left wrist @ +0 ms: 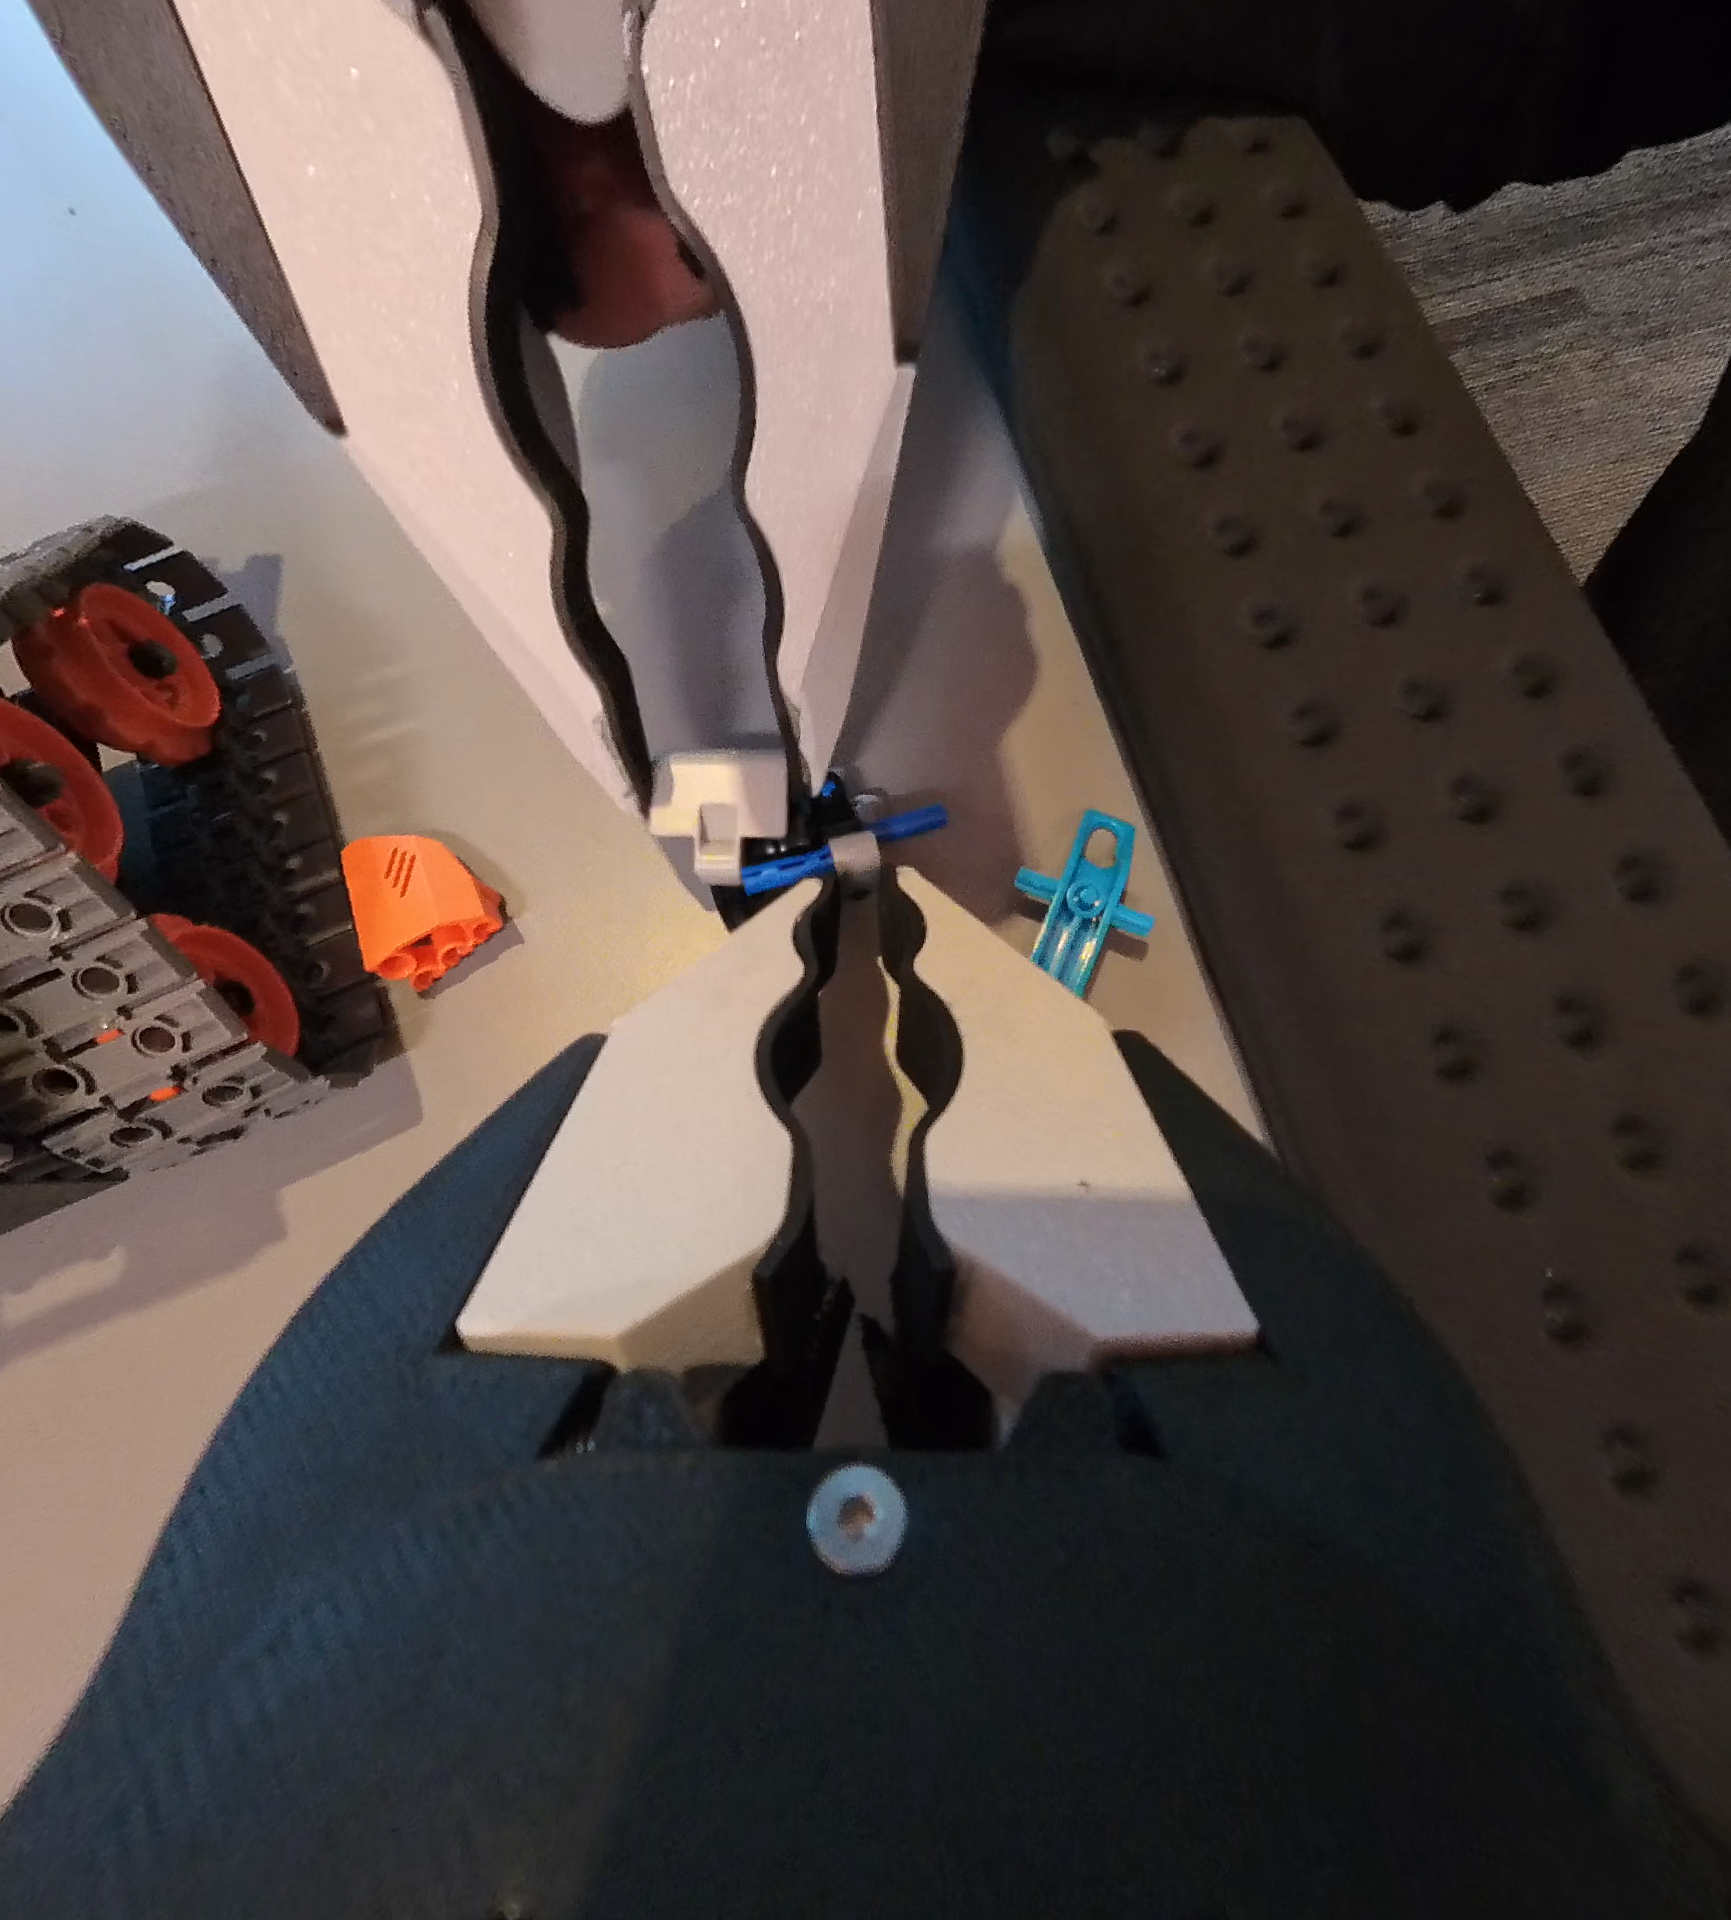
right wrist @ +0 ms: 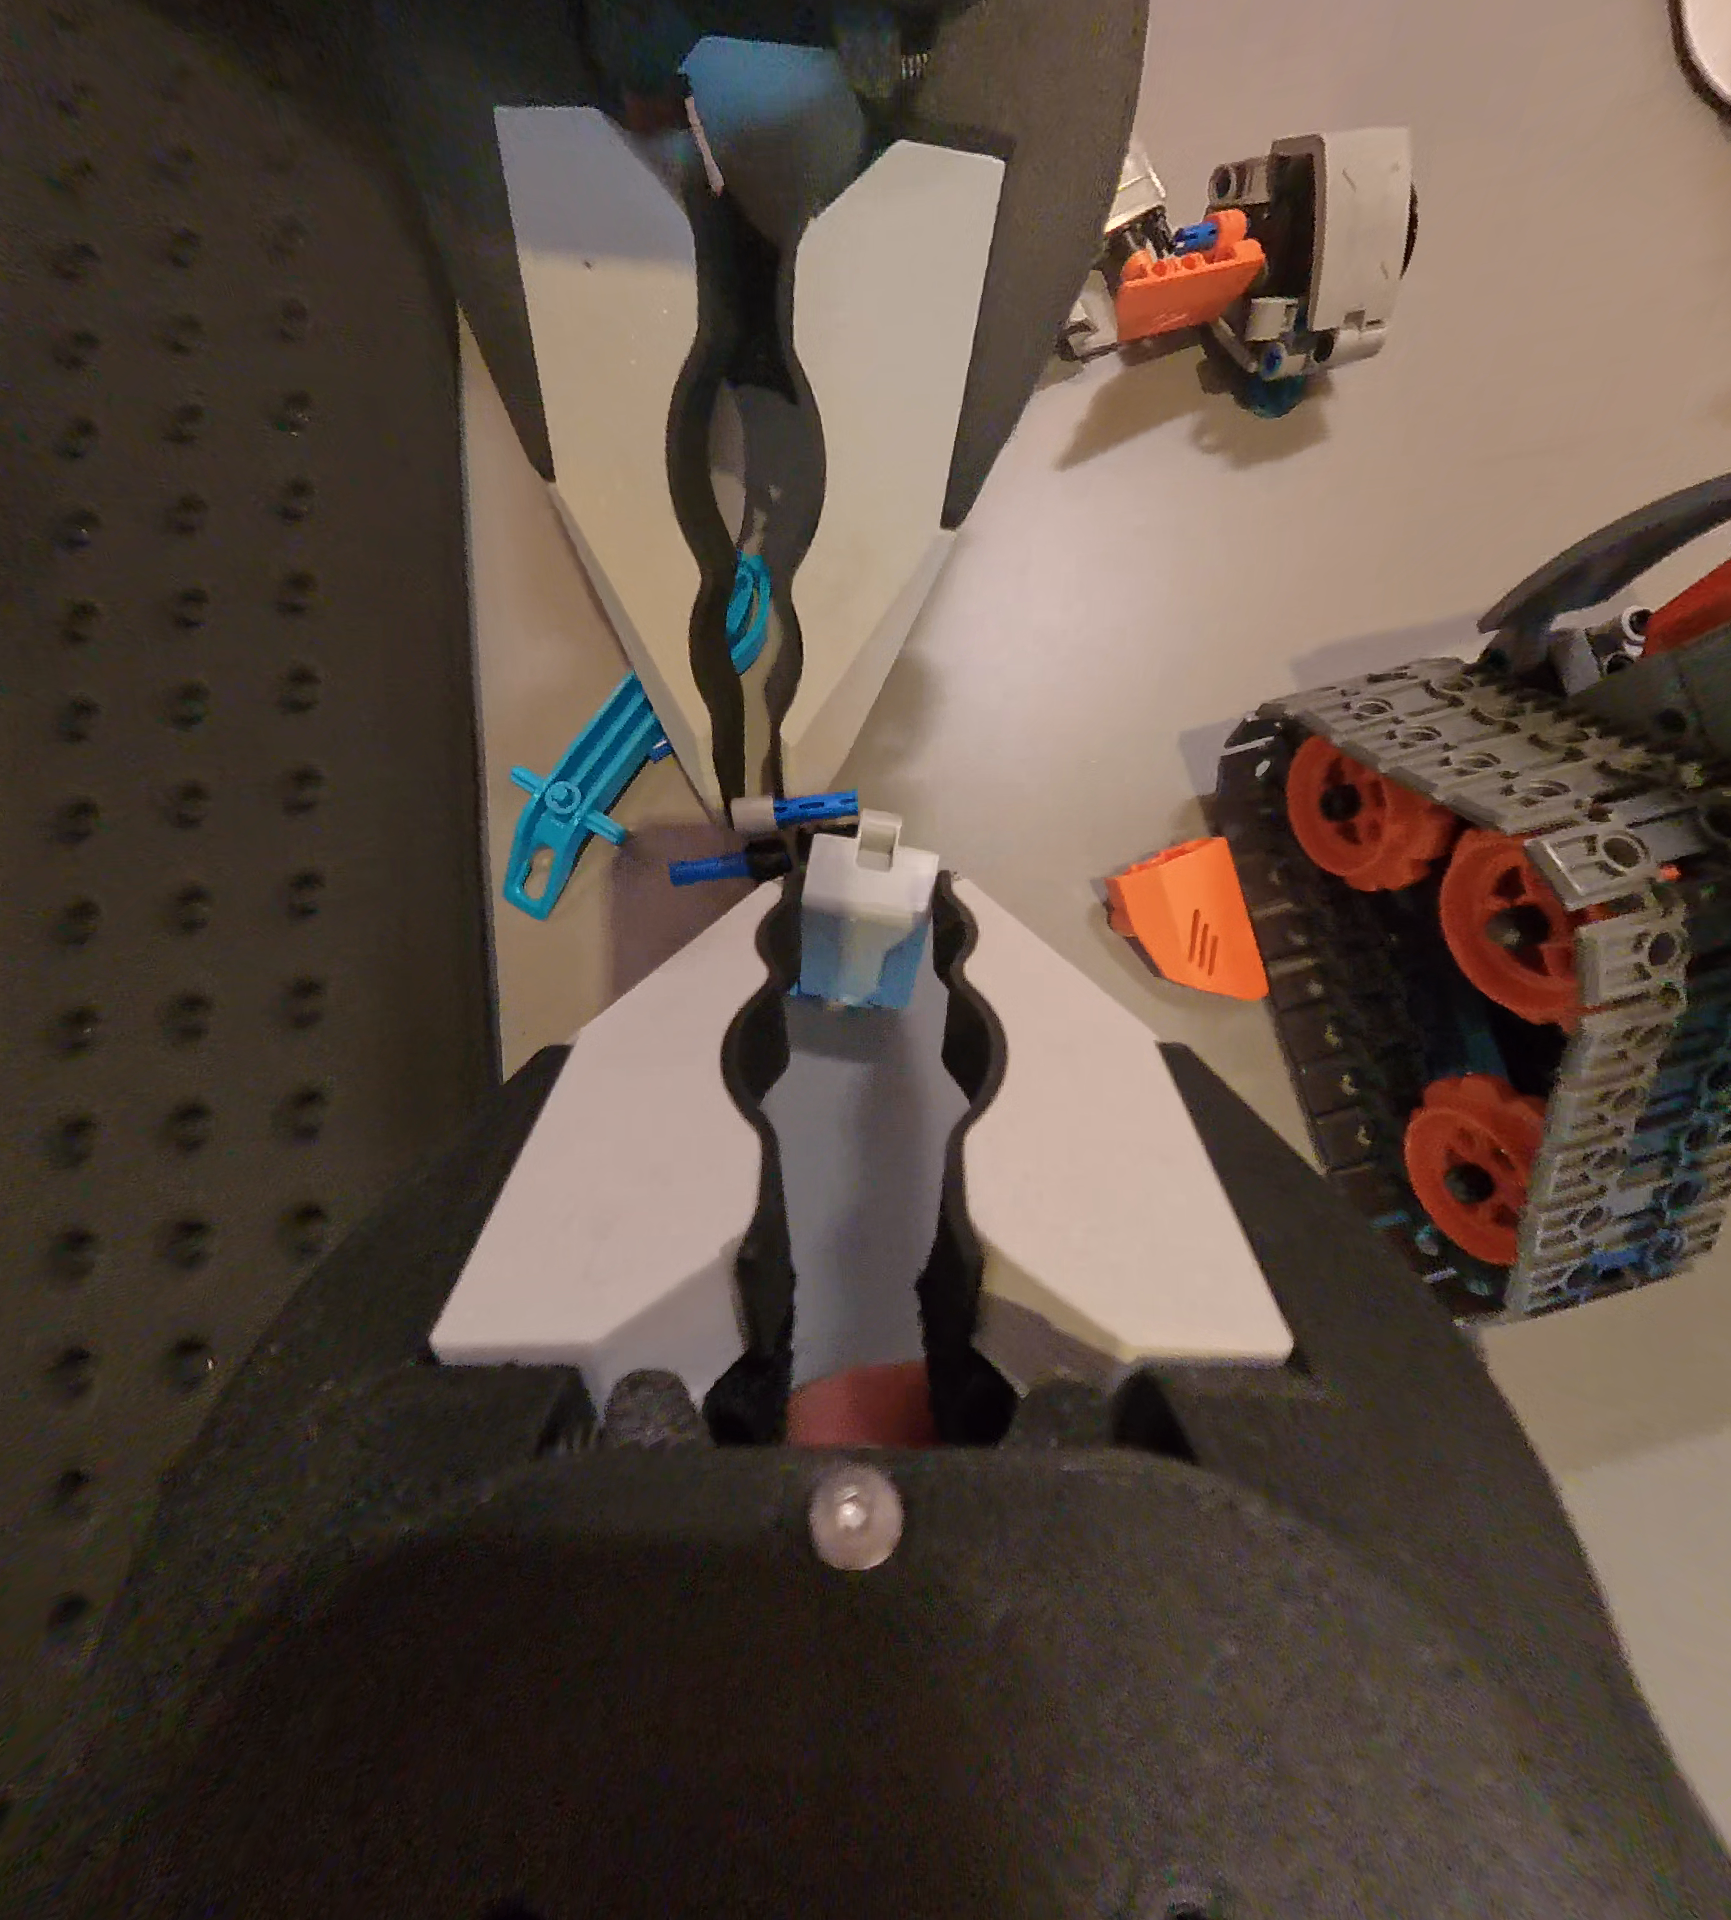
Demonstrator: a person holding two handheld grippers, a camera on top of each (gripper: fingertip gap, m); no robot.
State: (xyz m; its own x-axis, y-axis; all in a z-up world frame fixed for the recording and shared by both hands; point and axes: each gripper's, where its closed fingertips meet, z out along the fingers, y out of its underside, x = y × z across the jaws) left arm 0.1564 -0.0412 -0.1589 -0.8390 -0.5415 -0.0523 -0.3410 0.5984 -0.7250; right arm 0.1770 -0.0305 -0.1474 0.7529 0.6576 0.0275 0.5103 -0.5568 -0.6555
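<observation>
Met tip to tip above the worktop (right wrist: 1048, 623): left claw (left wrist: 853, 896) clamped on a small grey connector (left wrist: 859, 858) threaded by a crosswise blue axle (left wrist: 902, 823), right claw (right wrist: 861, 914) clamped on a grey-and-white block (right wrist: 866, 914) just beside it.

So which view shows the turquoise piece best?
The left wrist view: the turquoise piece lies fully exposed on the table. In the right wrist view, the left tongs cover its far end, leaving only the near part visible.

beige tabletop (left wrist: 165, 1455), warm light
</observation>
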